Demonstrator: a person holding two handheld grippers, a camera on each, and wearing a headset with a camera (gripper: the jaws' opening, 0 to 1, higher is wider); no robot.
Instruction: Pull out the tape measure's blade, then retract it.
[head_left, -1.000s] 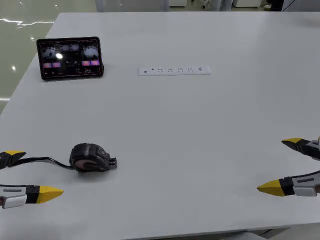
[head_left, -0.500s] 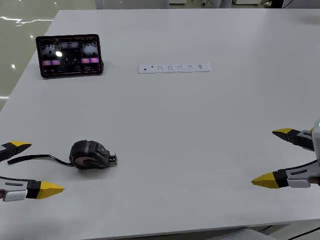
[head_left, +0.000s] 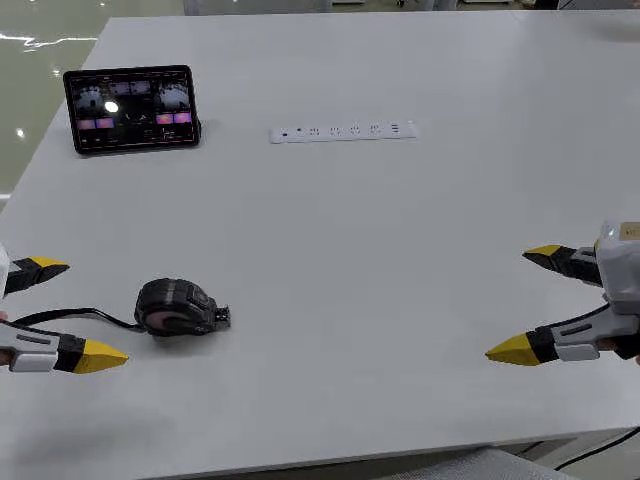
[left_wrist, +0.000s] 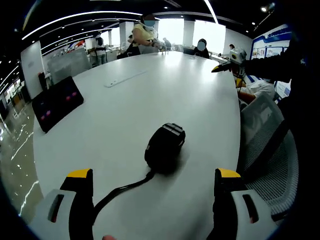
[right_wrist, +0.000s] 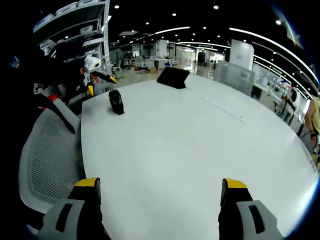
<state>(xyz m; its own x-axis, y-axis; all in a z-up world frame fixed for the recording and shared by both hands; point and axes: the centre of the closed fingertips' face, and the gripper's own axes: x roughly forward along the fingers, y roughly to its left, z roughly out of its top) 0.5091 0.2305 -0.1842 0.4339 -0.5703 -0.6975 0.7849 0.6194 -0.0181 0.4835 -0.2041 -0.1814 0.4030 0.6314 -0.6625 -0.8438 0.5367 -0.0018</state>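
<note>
Jaws spread wide on left gripper (head_left: 95, 310) and right gripper (head_left: 507, 302) (nothing held).

An open-plan office: a big white table (head_left: 400, 250), a mesh chair (right_wrist: 45, 150) near it, long ceiling light strips (left_wrist: 75, 17), tall shelving (right_wrist: 75, 22) and people (left_wrist: 143, 31) far off.

The right gripper (head_left: 508, 303) has edged inward, toward the tape measure (head_left: 175, 307).

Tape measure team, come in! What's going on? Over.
Left gripper open, close beside tape measure. Right gripper open, far off across table. Blade not pulled out. Path clear.
</note>
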